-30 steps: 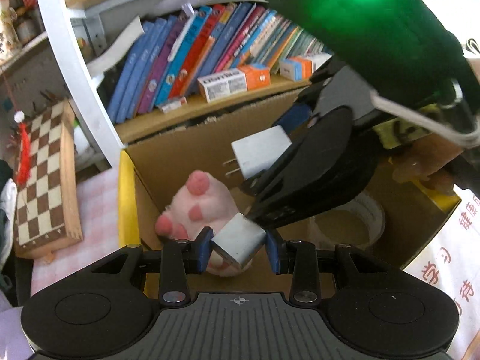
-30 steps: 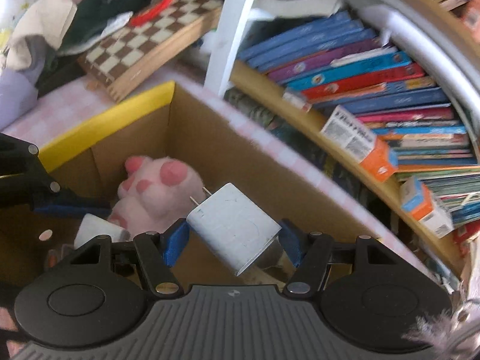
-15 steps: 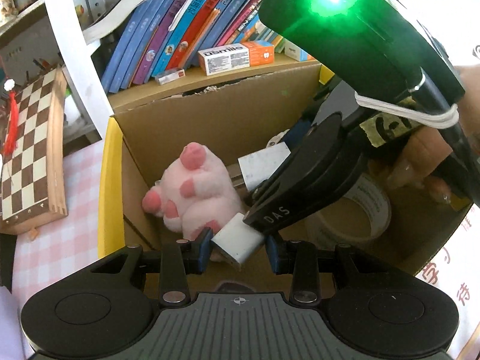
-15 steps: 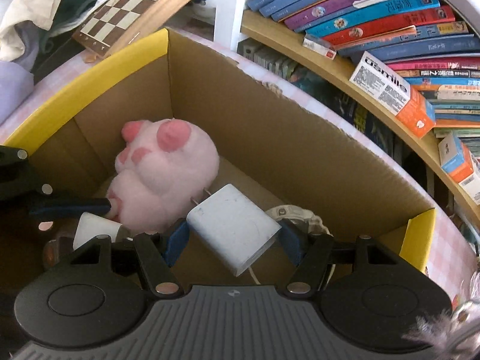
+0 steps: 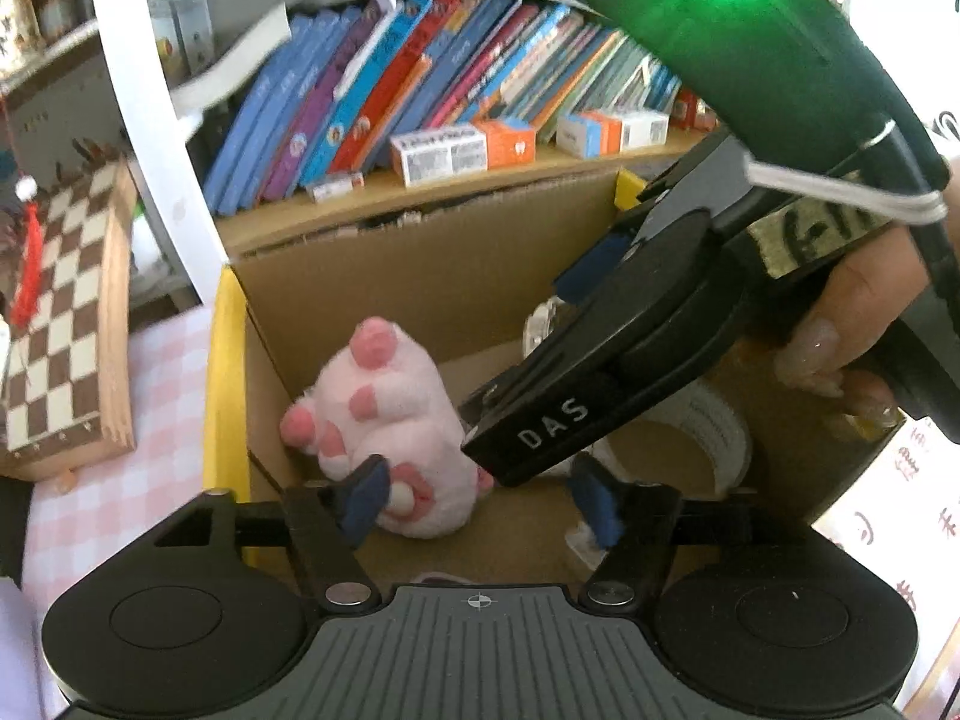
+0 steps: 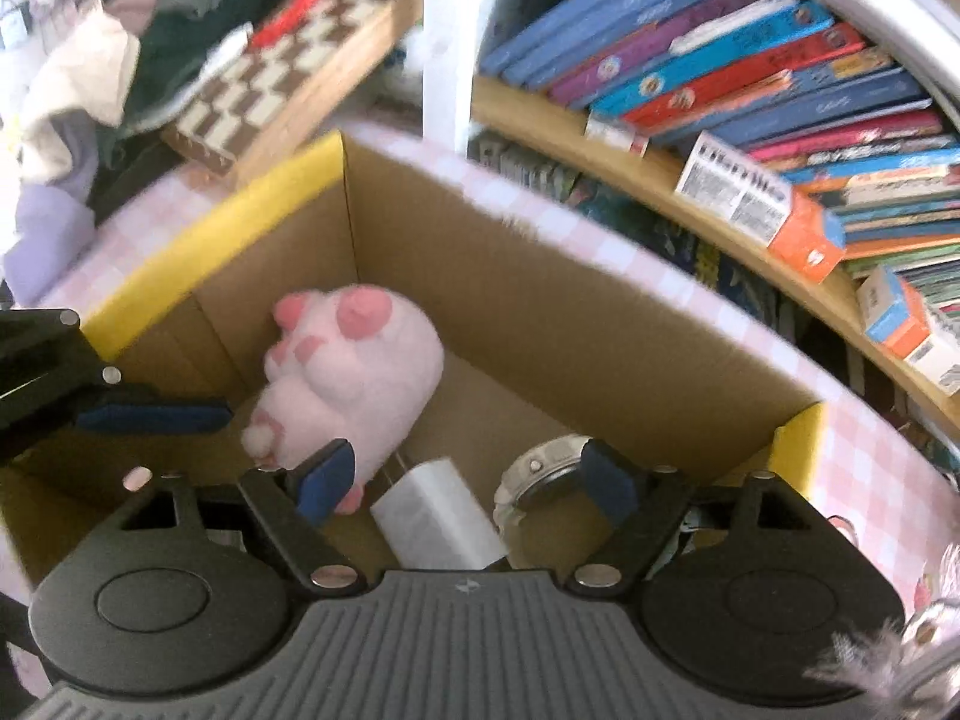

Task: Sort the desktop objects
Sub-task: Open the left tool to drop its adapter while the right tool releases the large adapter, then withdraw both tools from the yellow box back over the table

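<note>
Cardboard makes up the biggest thing here, an open box (image 6: 540, 324) with yellow-edged flaps, and everything below is placed by it. Behind the box runs a wooden shelf of leaning books (image 5: 420, 84); off its left end a chessboard (image 5: 66, 312) lies on the pink checked cloth.

Inside the box, a pink plush paw (image 6: 354, 366) fills the left corner. A roll of tape (image 5: 708, 438) lies toward the right side of the floor, and a wristwatch (image 6: 546, 474) sits near the front right. A white charger plug (image 6: 438, 516) lies on the floor just beside the paw, prongs toward it.

The right gripper (image 6: 462, 480) hangs over the box's front edge. Its jaws have just been opening; they now stand spread, with the charger below and between them but free of the pads. The left gripper (image 5: 486, 498) hangs over the box too, beside the paw. Its jaws have likewise just been opening and stand spread with nothing between them; a small white corner by its right pad may be a second plug, though too little shows to be sure.

The step in hand looks like the drop into the box, seemingly finished on both sides. Next, each hand would need to lift clear of the walls without snagging the other, then turn to whatever remains on the desk, none of which shows in either view.
</note>
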A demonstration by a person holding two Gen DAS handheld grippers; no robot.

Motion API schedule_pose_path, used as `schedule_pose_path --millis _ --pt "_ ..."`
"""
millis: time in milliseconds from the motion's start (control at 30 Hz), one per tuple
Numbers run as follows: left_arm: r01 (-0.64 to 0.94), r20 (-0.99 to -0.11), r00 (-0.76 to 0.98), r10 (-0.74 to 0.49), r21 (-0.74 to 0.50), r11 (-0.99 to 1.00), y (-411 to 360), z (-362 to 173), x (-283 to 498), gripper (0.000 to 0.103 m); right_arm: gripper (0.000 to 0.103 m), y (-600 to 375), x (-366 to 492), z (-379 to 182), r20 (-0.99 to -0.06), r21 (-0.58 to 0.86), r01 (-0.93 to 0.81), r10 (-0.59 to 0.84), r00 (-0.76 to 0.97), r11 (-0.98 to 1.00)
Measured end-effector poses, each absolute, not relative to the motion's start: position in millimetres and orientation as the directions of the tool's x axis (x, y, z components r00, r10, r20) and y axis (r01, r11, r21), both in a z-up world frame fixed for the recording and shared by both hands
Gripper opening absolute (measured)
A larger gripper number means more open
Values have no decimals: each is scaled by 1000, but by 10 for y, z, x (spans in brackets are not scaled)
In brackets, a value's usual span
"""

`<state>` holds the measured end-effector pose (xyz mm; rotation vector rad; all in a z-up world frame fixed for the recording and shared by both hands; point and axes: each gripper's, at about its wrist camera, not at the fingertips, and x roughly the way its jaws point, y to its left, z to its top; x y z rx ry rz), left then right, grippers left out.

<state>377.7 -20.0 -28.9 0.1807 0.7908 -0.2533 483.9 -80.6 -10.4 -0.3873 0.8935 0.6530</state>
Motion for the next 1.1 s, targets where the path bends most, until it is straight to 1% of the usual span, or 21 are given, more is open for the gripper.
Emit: schedule_pose_path --millis 200,333,500,633,767,1100 --pt "291 -659 732 -174 71 954 -213 -134 3612 86 83 -1029 4634 197 -746 -23 -618 398 533 786" --pt "276 -620 766 -170 80 958 -197 -29 3469 87 83 -1148 4464 333 -708 -21 -580 398 584 815" --pt "256 -562 807 -182 56 965 -102 158 3202 89 83 -1256 4198 481 -658 -23 -540 394 642 842" --pt "249 -514 836 -190 48 967 -24 293 2973 91 83 -1303 3935 607 -605 -47 -510 382 699 859" --pt "250 -473 858 -199 45 967 64 400 2729 91 84 -1344 3642 712 -550 -40 -467 371 748 883" --pt "228 -414 890 -190 42 973 396 521 2154 94 88 -1381 2886 794 -441 -34 -370 318 839 928"
